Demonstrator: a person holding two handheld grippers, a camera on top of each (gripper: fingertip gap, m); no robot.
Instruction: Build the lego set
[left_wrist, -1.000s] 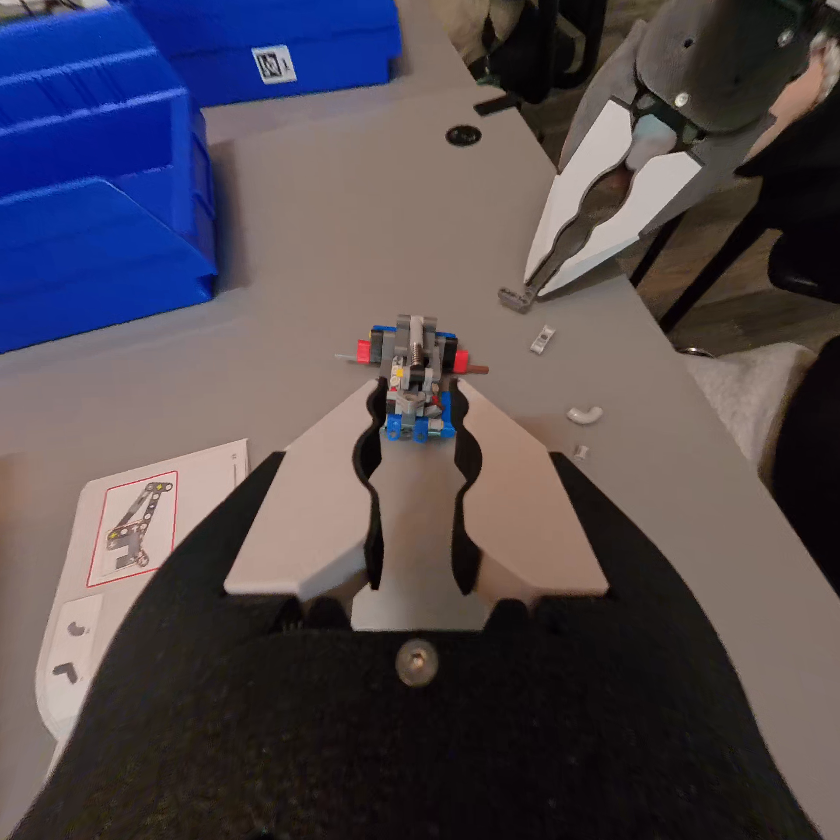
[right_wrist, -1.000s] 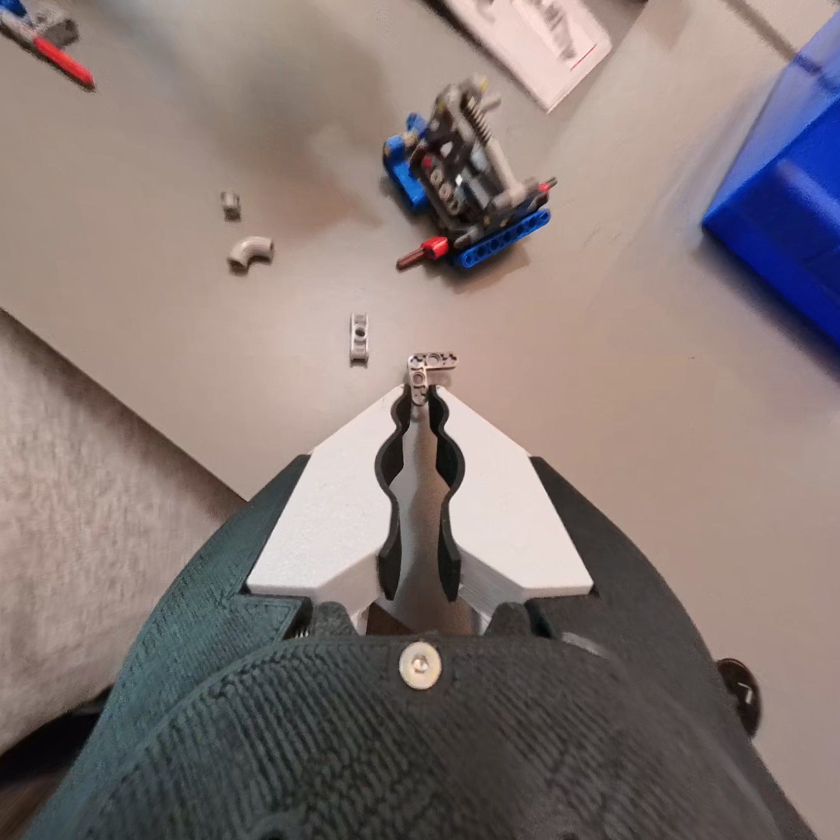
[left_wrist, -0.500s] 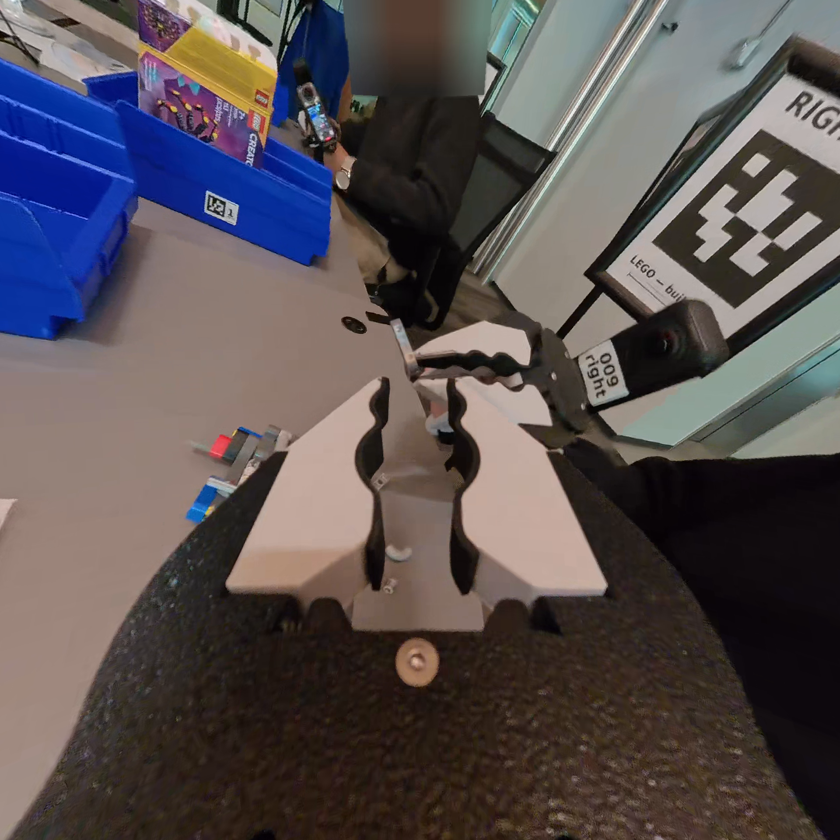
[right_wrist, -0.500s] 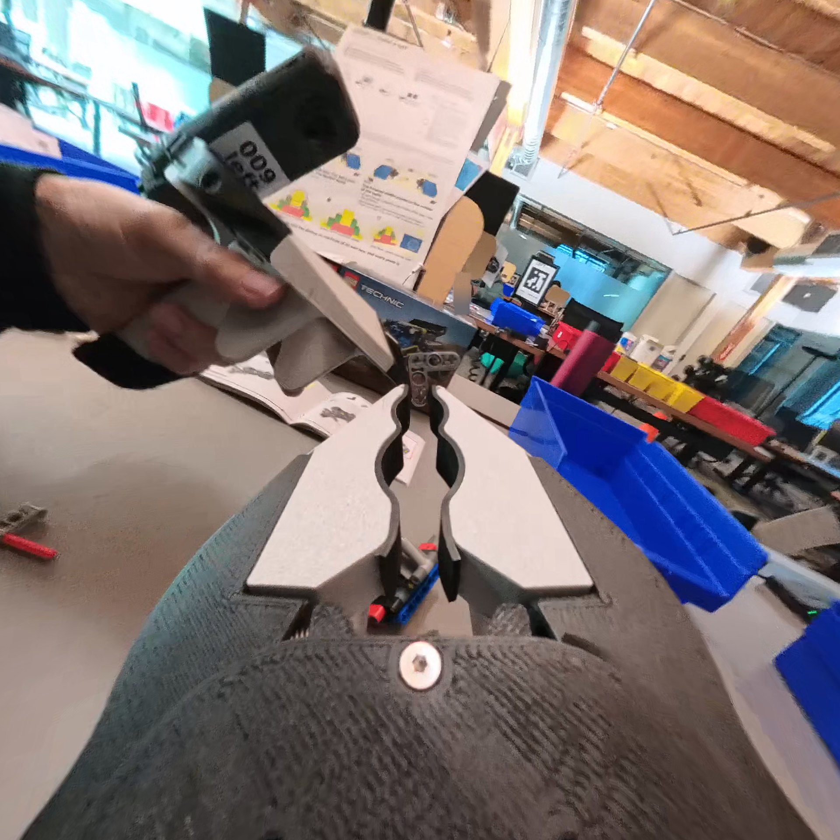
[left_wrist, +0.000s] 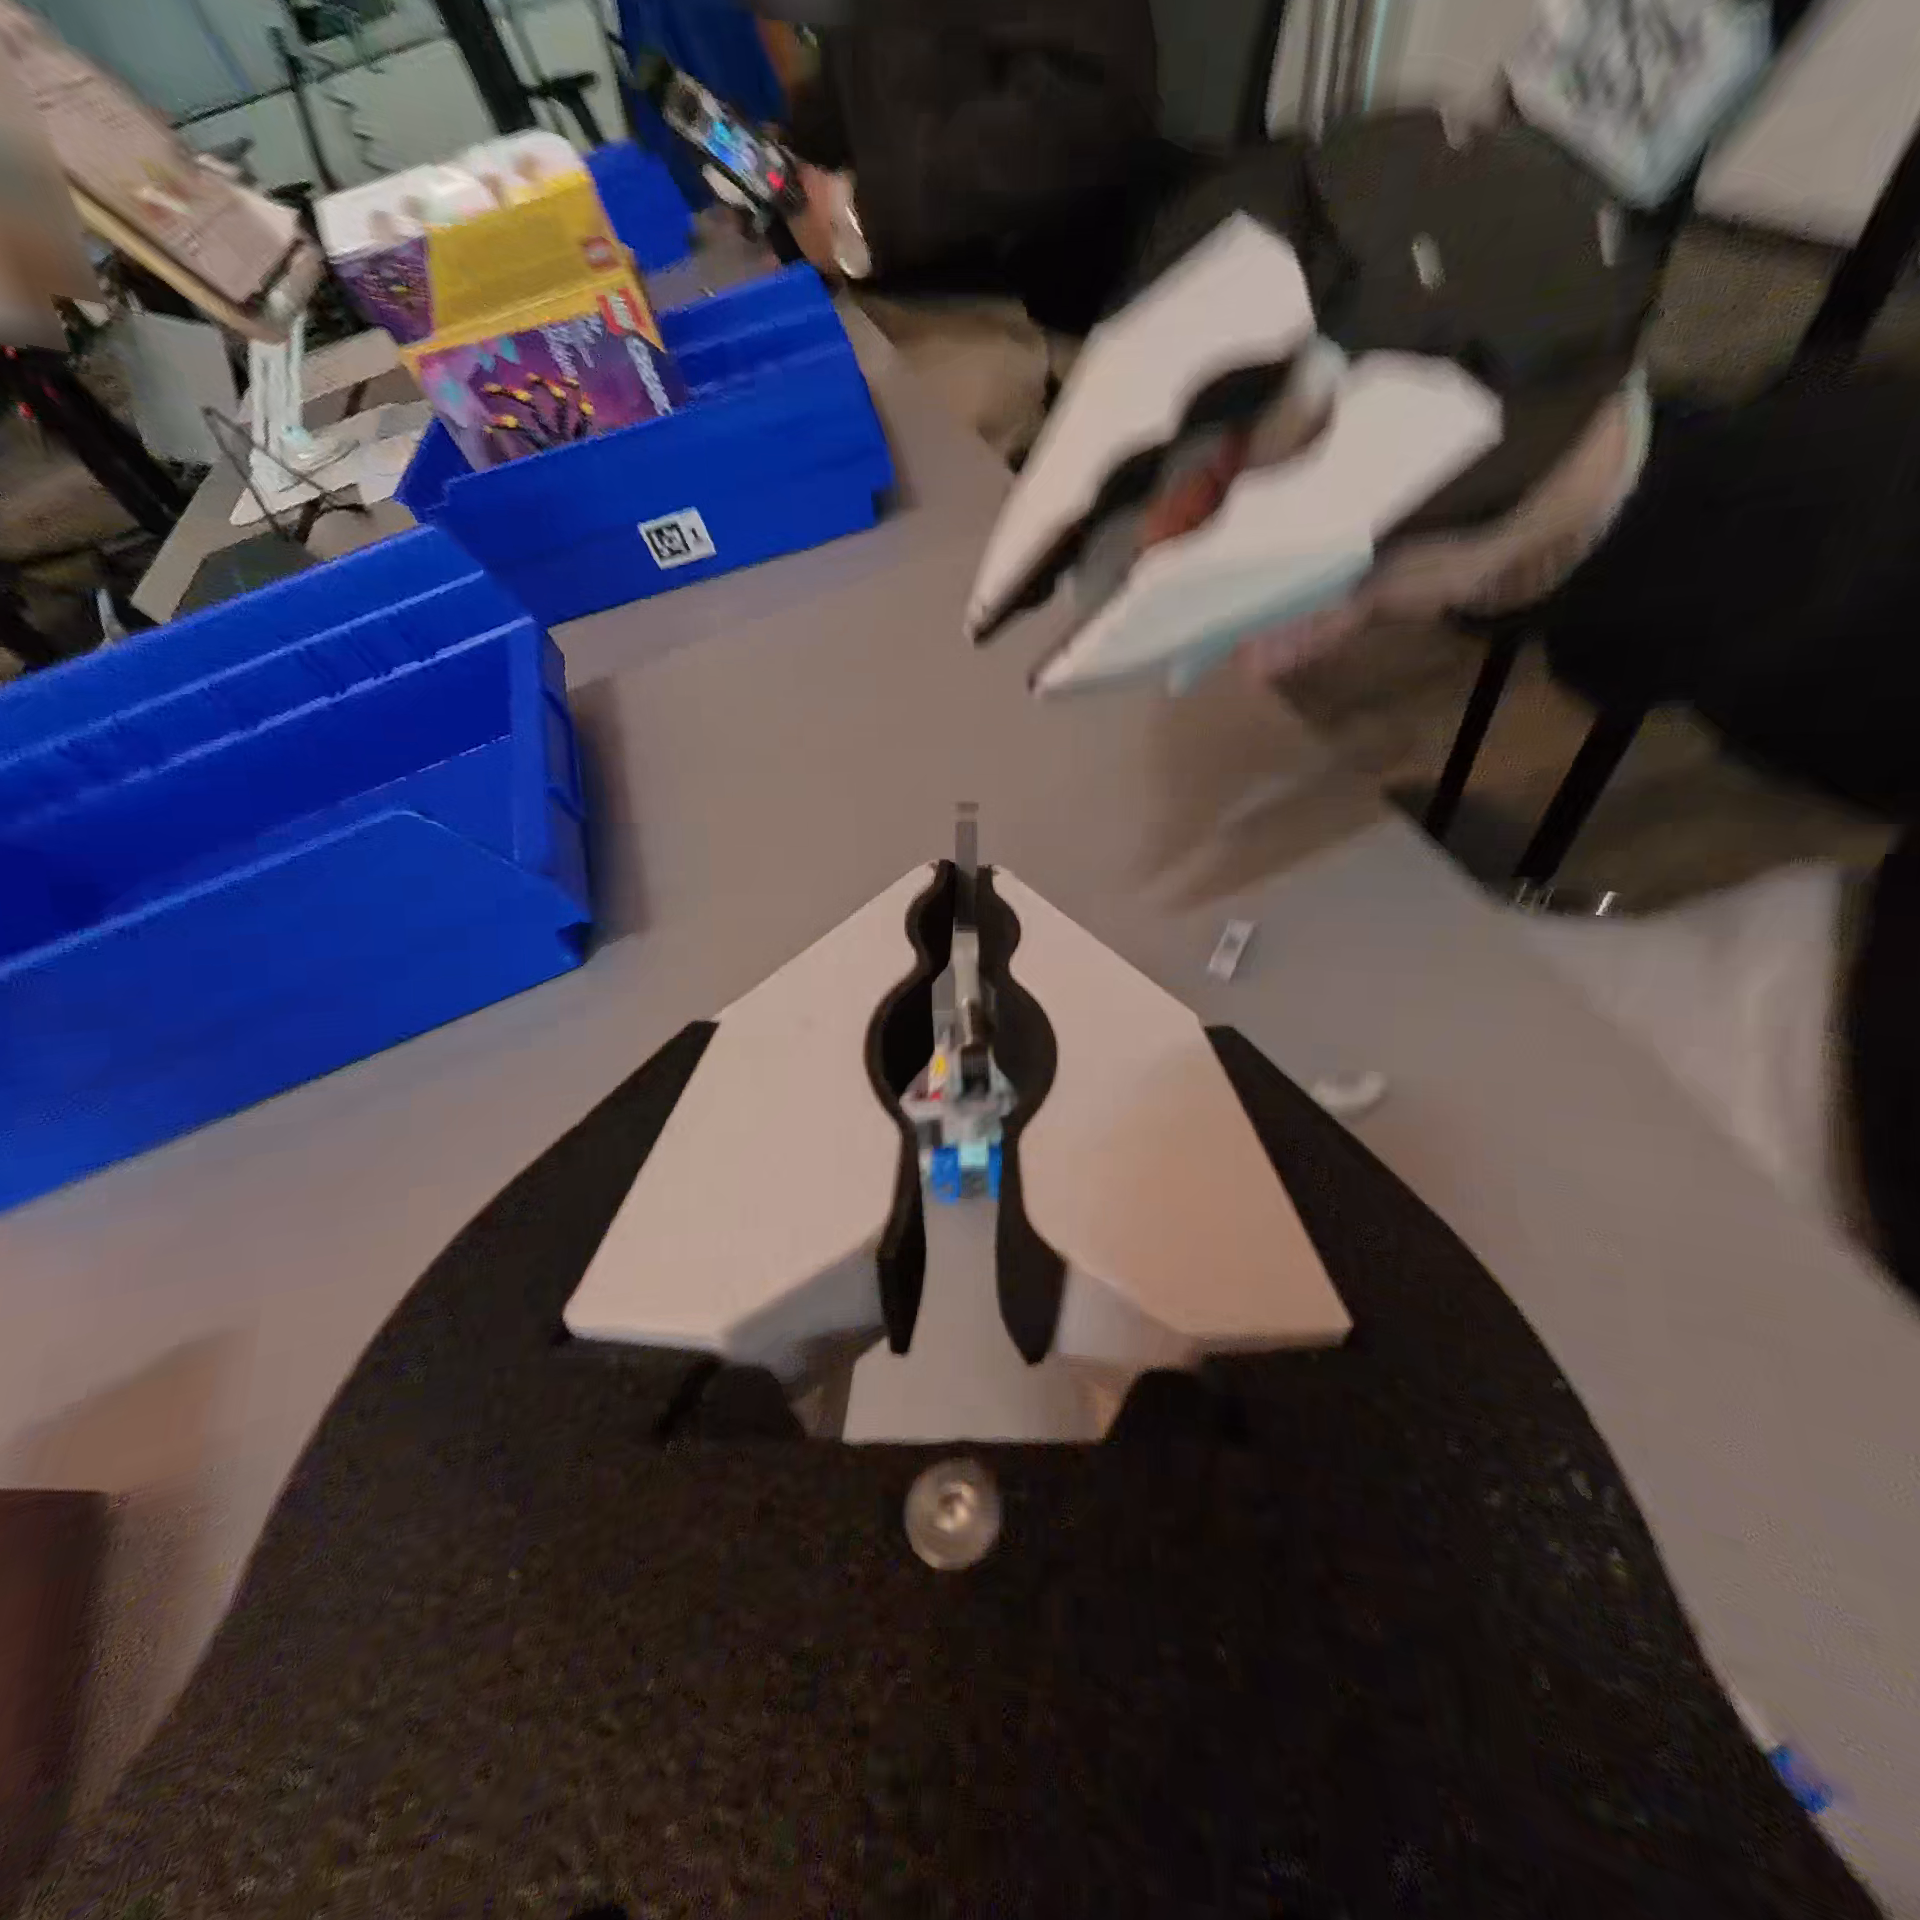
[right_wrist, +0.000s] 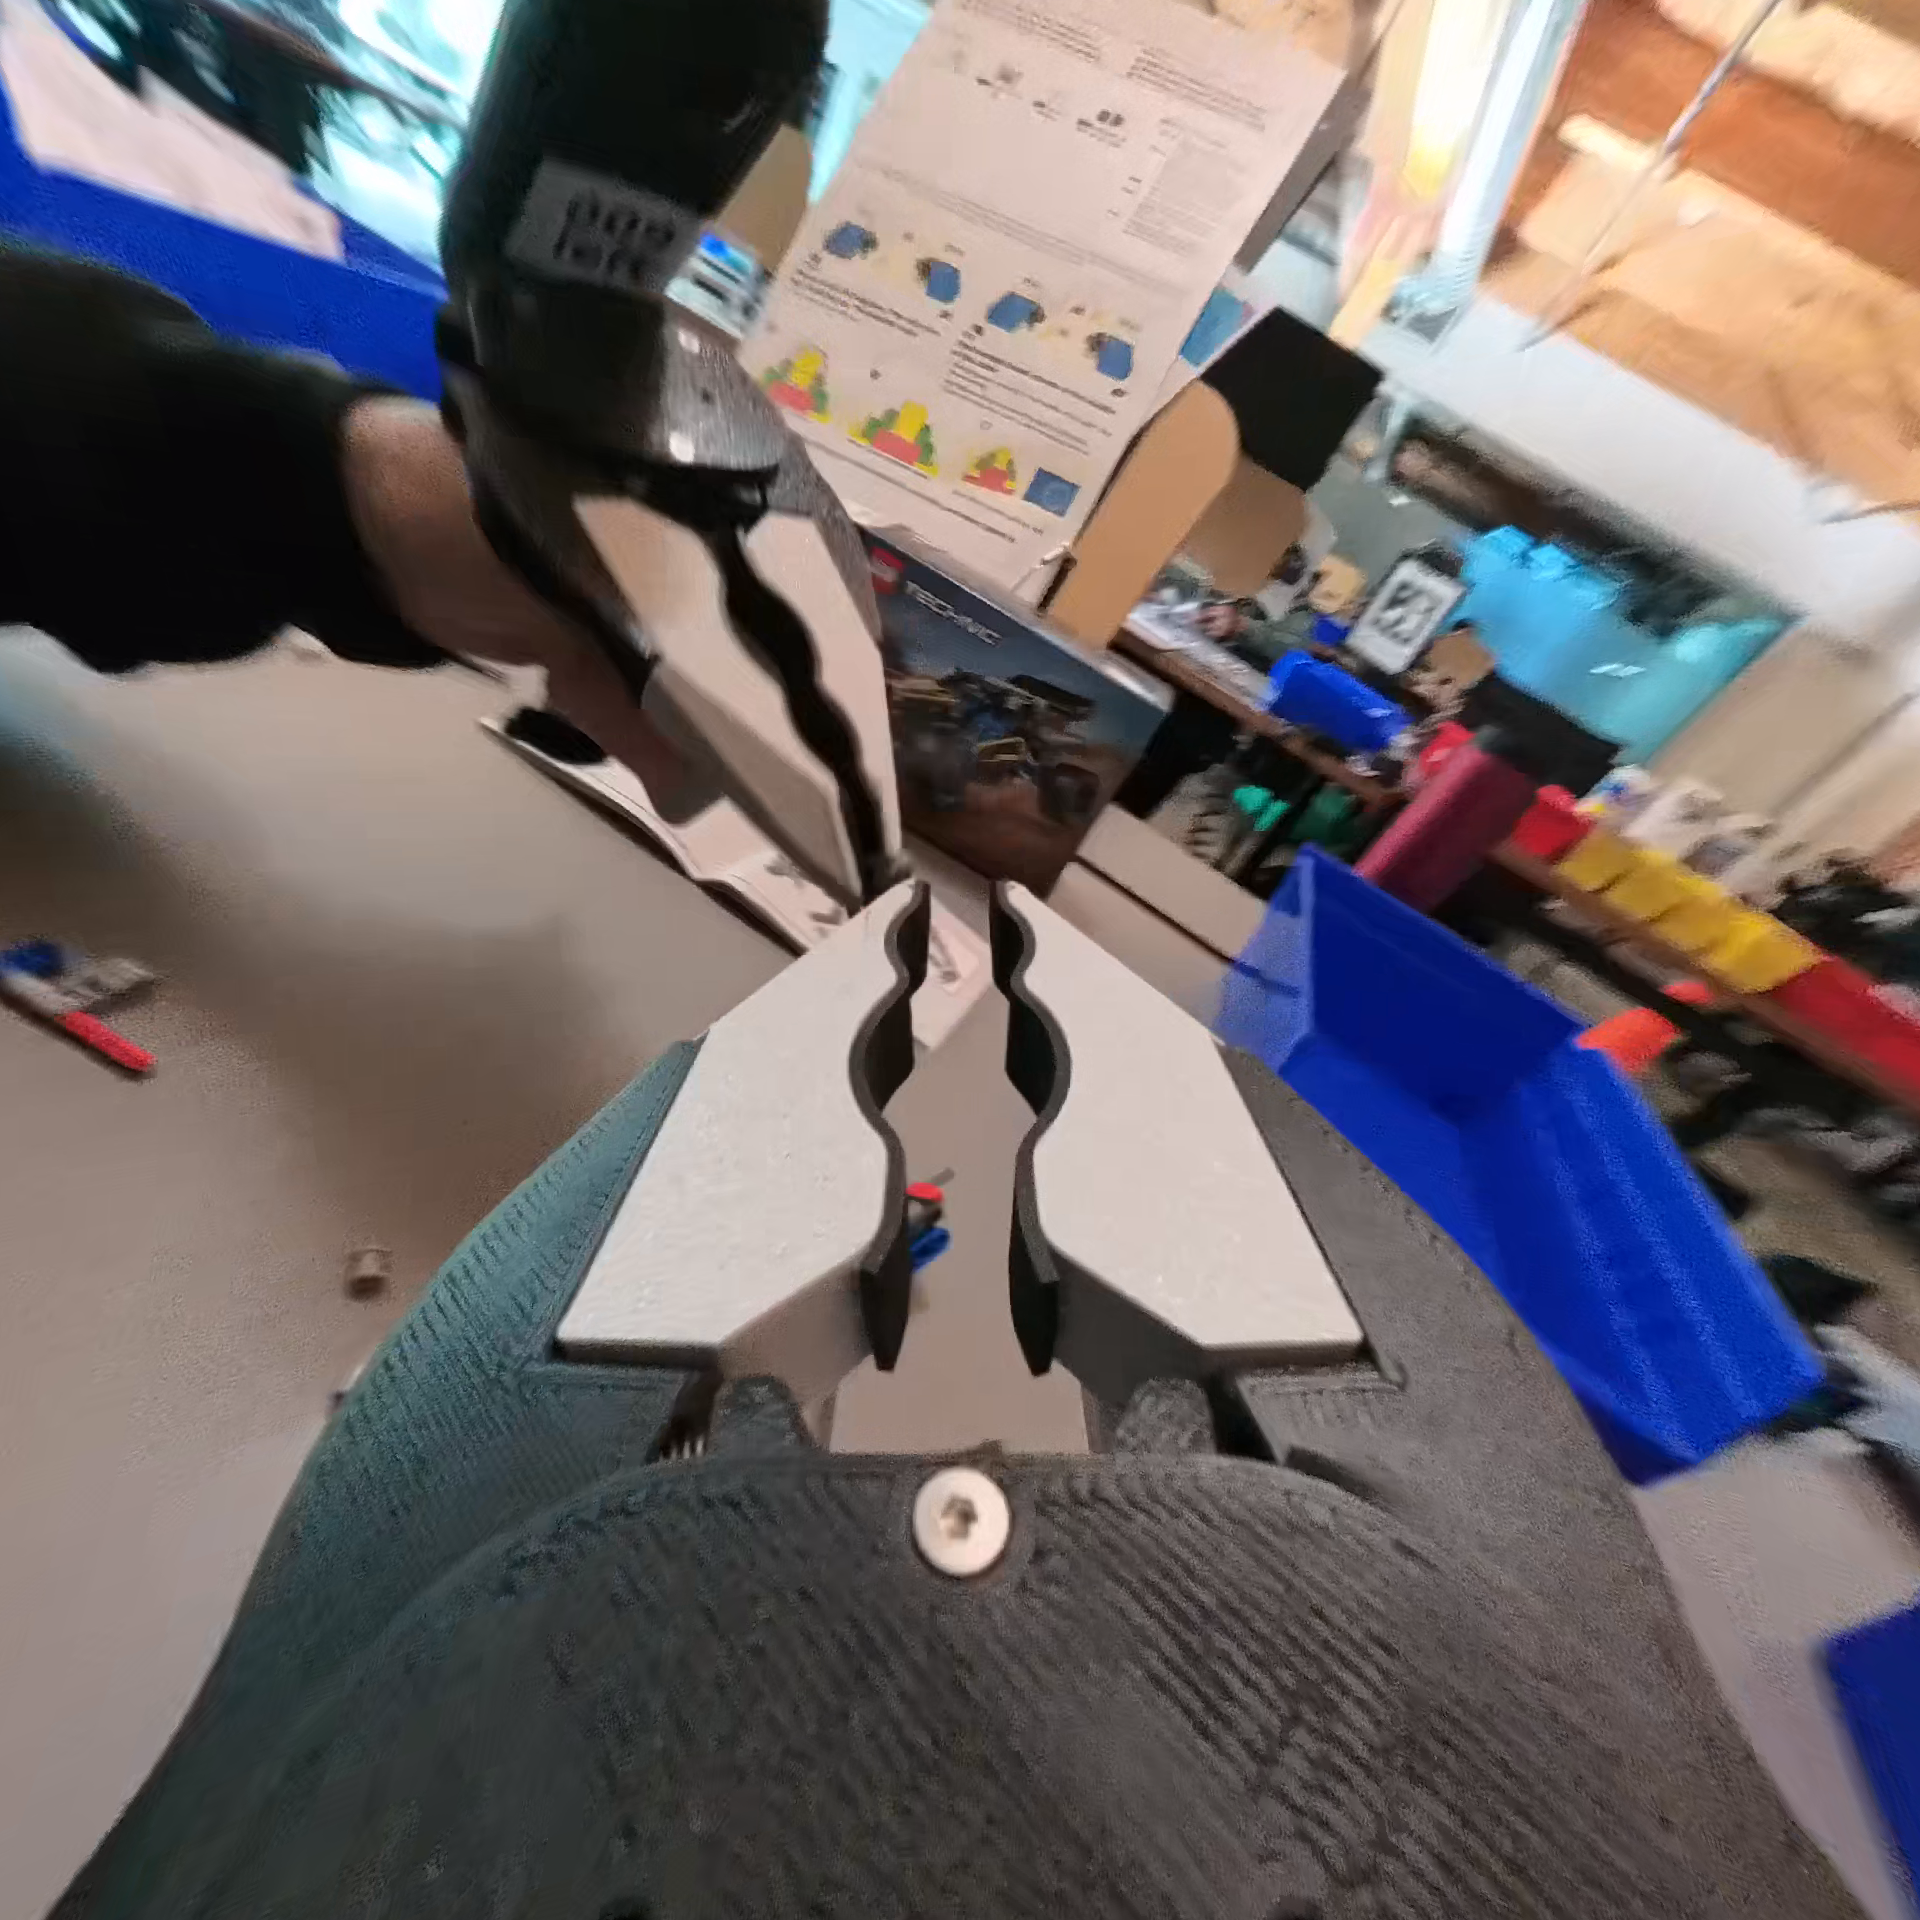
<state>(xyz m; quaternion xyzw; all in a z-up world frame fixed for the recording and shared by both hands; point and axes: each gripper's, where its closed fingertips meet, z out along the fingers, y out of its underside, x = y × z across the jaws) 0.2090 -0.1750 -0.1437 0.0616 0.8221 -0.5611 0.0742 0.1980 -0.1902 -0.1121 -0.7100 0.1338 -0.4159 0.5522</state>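
Observation:
My left gripper (left_wrist: 966, 873) is shut on a small thin grey angled piece (left_wrist: 967, 836), seen edge-on and sticking out past the fingertips. Below it, through the gap between the fingers, a small blue, grey and red brick model (left_wrist: 958, 1132) stands on the grey table (left_wrist: 779, 748). My right gripper (right_wrist: 951, 904) is open with nothing between its pads. In the left wrist view it (left_wrist: 1008, 657) hangs blurred at the upper right, jaws apart. In the right wrist view the left gripper (right_wrist: 873, 868) is just left of my right fingertips, closed on a small dark bit.
Blue bins (left_wrist: 260, 779) stand at the left, one (left_wrist: 665, 468) holding a colourful box. Small pale loose parts (left_wrist: 1228, 948) lie at the right by the table edge. A blue bin (right_wrist: 1507, 1143), a boxed set (right_wrist: 997, 727) and an open booklet (right_wrist: 727, 862) are beyond. About 4 centimetres separates my left fingertips from my right.
The grey piece passed from the right gripper to the left: the left fingers closed on it, and the right jaws opened and let go. The left view has tilted down towards the table.

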